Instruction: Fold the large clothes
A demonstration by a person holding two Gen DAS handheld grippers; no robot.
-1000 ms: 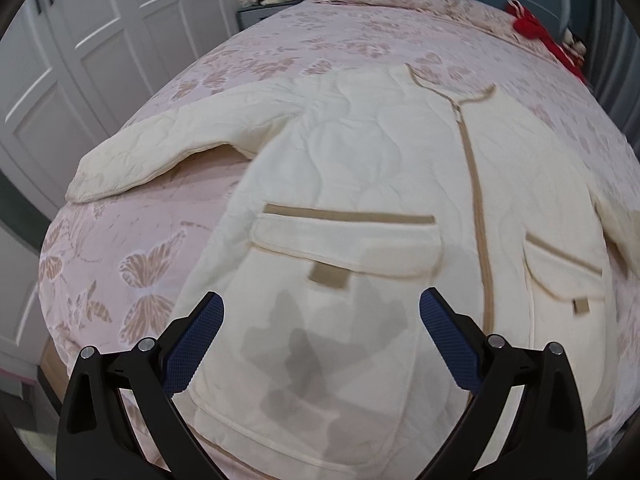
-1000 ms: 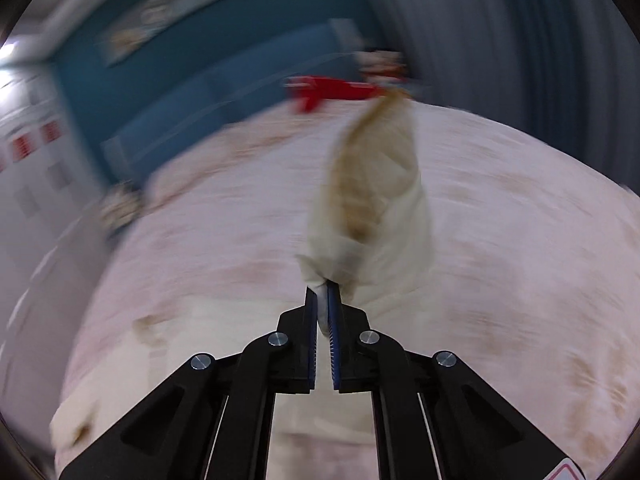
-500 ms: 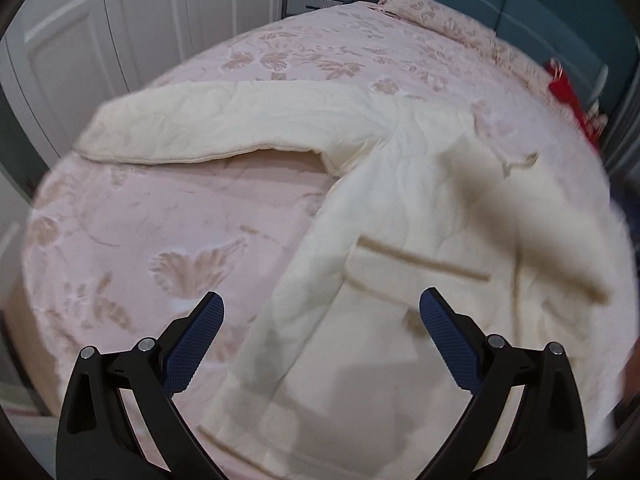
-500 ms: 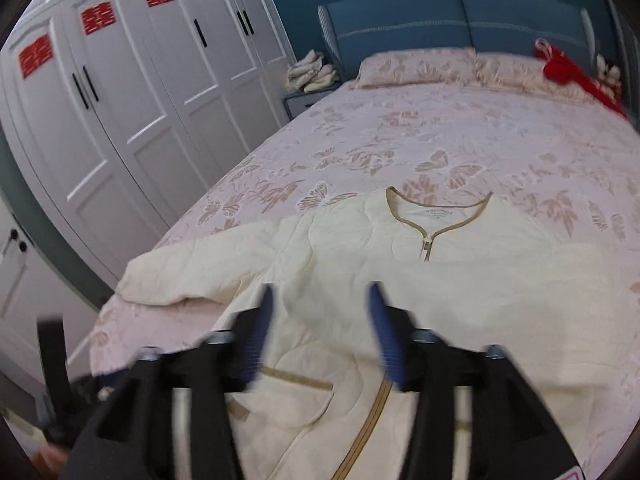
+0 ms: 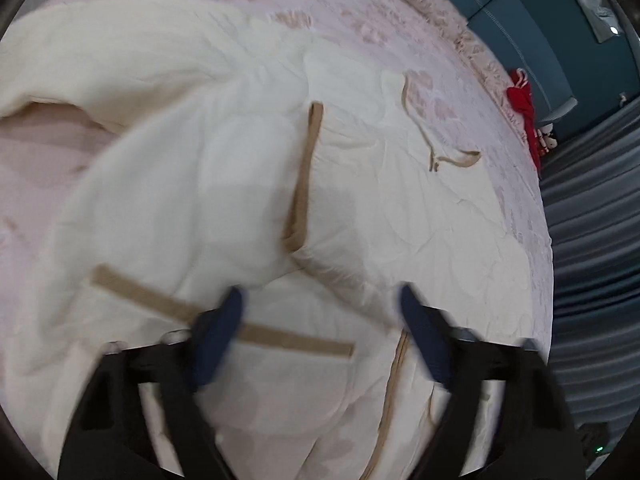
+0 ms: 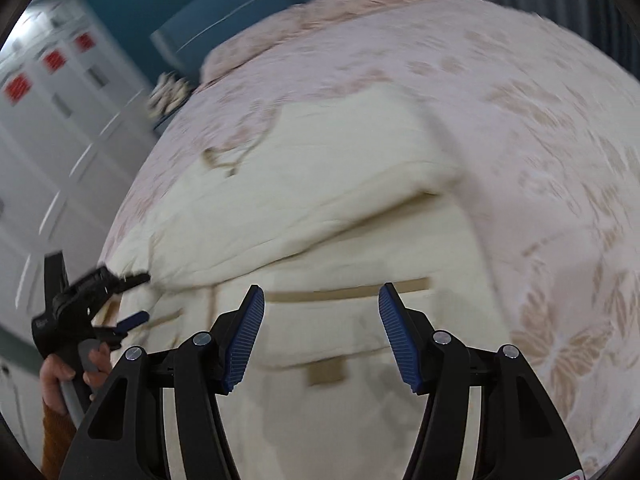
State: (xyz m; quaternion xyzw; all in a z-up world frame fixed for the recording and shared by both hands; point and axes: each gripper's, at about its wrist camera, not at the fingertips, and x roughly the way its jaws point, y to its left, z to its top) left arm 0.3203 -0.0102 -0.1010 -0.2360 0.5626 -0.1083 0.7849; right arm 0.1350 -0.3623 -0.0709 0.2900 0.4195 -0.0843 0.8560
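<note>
A cream quilted jacket (image 5: 240, 184) with tan trim lies front-up on the pink bed. One sleeve (image 5: 256, 208) lies folded across its chest, its tan cuff (image 5: 304, 176) near the zip. The other sleeve (image 5: 100, 56) stretches out to the far left. My left gripper (image 5: 320, 320) is open and empty, low over the pocket band (image 5: 224, 316). My right gripper (image 6: 320, 316) is open and empty above the other pocket (image 6: 348, 292). The jacket (image 6: 320, 208) fills the right wrist view, where the left gripper (image 6: 132, 300) shows at the left edge.
The pink butterfly bedspread (image 6: 540, 160) surrounds the jacket. A red item (image 5: 524, 108) lies near the blue headboard (image 5: 500, 8). White wardrobe doors (image 6: 60, 120) stand left of the bed. Grey curtains (image 5: 592, 240) hang on the right.
The right gripper has opened and let go of the sleeve, which now lies across the jacket's front. The left gripper has swung over the jacket body.
</note>
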